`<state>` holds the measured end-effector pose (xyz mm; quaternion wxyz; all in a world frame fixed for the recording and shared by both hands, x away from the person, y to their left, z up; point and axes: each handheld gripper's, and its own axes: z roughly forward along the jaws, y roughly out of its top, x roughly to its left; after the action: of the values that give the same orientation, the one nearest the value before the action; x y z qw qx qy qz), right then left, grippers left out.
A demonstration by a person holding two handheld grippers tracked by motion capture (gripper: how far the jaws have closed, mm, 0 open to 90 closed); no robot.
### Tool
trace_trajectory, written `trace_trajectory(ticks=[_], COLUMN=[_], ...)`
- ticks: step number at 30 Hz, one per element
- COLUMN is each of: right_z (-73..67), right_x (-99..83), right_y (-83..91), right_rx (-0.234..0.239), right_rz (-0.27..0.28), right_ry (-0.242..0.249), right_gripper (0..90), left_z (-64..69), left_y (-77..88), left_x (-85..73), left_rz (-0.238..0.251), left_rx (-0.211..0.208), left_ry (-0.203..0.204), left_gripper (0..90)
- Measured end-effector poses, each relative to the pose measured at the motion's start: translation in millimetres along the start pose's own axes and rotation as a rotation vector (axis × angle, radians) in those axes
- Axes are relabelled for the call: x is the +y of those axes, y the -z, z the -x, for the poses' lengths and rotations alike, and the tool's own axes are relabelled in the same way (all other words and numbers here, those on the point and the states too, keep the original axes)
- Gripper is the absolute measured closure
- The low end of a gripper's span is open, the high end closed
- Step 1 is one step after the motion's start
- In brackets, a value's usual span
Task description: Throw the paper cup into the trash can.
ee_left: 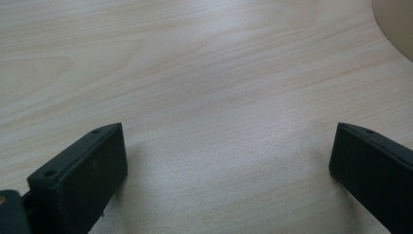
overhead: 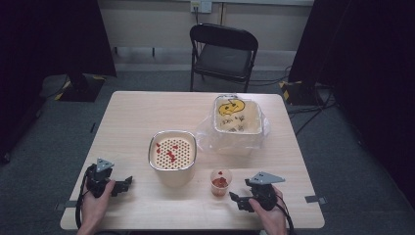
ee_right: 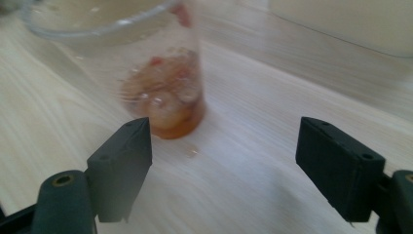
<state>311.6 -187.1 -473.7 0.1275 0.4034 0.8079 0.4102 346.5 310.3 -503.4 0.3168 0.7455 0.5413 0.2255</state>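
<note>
Both grippers released on table [overhead: 137, 110], left gripper [overhead: 128, 182] lower left, right gripper [overhead: 235, 199] lower right; cup [overhead: 220, 182] lower centre, ahead of right fingers [ee_right: 122, 163]: judged best centred before closing.

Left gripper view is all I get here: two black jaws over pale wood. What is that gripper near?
Observer: From above, the left gripper sits open at the table's near left, pointing at a cream container with a perforated insert.
Operator: Anything inside it?
Observer: Red bits lie on the insert.
Operator: And the other hand?
Observer: The right gripper is open too, facing a small clear cup of reddish scraps; the cup stands just beyond its jaws, untouched.
</note>
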Motion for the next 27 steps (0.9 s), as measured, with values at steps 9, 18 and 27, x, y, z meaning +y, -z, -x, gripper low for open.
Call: trace_trajectory(ticks=[9, 18, 27], right_z=[-17.8, -25.3, -26.3], right_x=[14.2, 28.7, 31.6], right_y=[-13.4, -31.4, -42.8], right_rx=[0.079, 0.103, 0.1], right_rz=[0.011, 0.022, 0.03], right_ry=[0.039, 0.053, 0.063], right_gripper=[19.9, 19.4, 25.6], left_z=[0.1, -0.1, 0.1], left_y=[0.0, 0.1, -0.1], left_x=[0.0, 0.0, 0.0], left_rz=[0.001, -0.001, 0.001], left_rx=[0.001, 0.0, 0.001], left_ry=[0.001, -0.001, 0.002], left_gripper=[0.0, 0.0, 0.0])
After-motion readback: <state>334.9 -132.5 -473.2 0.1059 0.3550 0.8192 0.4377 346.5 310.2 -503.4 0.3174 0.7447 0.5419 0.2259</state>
